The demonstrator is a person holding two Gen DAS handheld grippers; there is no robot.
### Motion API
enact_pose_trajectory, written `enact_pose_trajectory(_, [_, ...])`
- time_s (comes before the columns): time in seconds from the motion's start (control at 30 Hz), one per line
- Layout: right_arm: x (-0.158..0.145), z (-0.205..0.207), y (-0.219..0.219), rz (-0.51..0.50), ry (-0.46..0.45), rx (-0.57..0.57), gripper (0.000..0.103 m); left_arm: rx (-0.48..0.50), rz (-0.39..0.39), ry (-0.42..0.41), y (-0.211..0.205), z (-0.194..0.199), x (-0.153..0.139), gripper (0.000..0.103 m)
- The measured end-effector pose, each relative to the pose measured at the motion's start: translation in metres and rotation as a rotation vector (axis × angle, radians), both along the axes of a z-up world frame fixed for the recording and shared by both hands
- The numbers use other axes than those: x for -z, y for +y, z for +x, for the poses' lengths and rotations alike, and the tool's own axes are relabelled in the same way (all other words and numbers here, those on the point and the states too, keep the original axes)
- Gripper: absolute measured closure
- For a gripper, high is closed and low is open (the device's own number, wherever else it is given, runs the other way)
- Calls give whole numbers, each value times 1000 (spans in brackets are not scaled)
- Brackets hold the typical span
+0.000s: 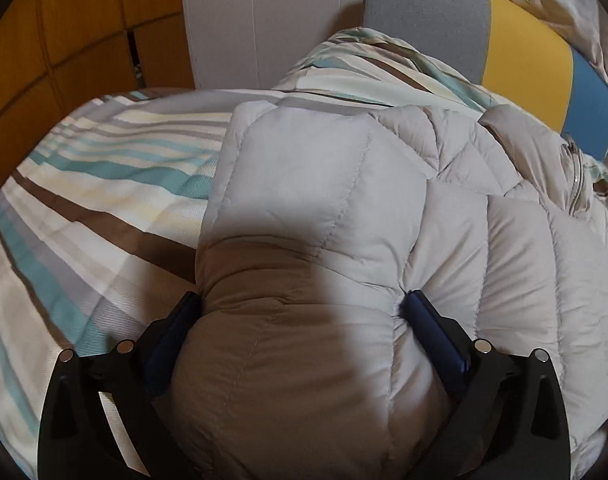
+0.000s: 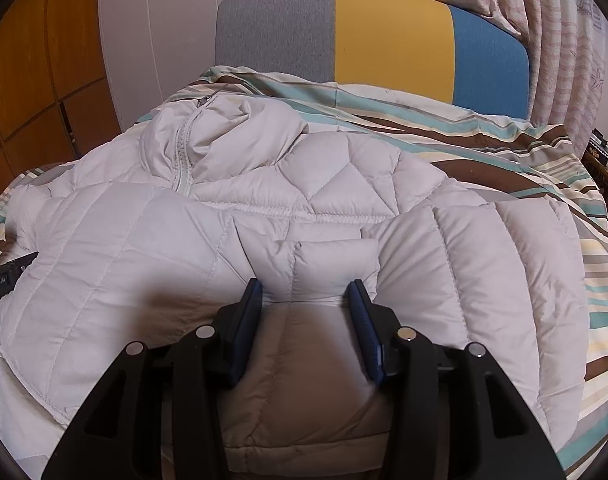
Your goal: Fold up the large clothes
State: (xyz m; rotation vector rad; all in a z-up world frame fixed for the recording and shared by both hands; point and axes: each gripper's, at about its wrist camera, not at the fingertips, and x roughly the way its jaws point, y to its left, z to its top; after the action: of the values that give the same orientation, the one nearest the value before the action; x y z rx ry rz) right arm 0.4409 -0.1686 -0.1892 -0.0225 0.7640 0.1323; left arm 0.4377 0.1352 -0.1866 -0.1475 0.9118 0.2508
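Note:
A pale grey quilted puffer jacket (image 1: 323,180) lies spread on a striped bed cover (image 1: 84,200), its zipped collar (image 2: 188,148) toward the headboard. My left gripper (image 1: 302,297) stands wide open over a folded sleeve on the jacket's left side. The puffy sleeve bulges up between the blue pads (image 1: 427,320) and brushes them. My right gripper (image 2: 305,285) is shut on a folded sleeve end of the jacket (image 2: 144,240), which is pinched between its fingers (image 2: 250,312) low on the jacket's middle.
A grey, yellow and blue headboard (image 2: 391,40) stands behind the bed. Wooden wardrobe doors (image 1: 64,40) and a white panel (image 1: 264,20) are at the left, a patterned curtain (image 2: 563,40) at the right. Striped cover (image 2: 503,140) lies bare around the jacket.

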Motion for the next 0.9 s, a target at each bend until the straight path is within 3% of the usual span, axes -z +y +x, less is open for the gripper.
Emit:
enact_pose_trajectory(0.17, [-4, 0, -1, 3, 16, -9, 54, 1, 0, 4, 0, -4, -10, 3])
enact_pose_trajectory(0.2, [-8, 0, -3, 14, 25, -22, 46, 1, -9, 14, 0, -8, -16, 3])
enact_pose_trajectory(0.23, [-15, -3, -7, 24, 34, -31, 29, 12, -15, 17, -1, -13, -22, 3])
enact_pose_trajectory(0.27, [-23, -9, -12, 38, 28, -28, 22, 25, -20, 12, -1, -18, -29, 3])
enact_pose_trajectory(0.4, [-46, -40, -35, 79, 57, -21, 22, 60, 7, -76, 0, -58, -59, 3])
enact_pose_trajectory(0.5, [-52, -69, -56, 126, 95, -11, 22, 99, -22, -82, 2, -91, -67, 3])
enact_pose_trajectory(0.73, [-50, -170, -119, 164, 115, 57, 22, 136, -22, -68, -3, -176, -57, 3])
enact_pose_trajectory(0.9, [-44, -229, -154, 150, 116, 121, 23, 90, -8, -62, 6, -220, -42, 3])
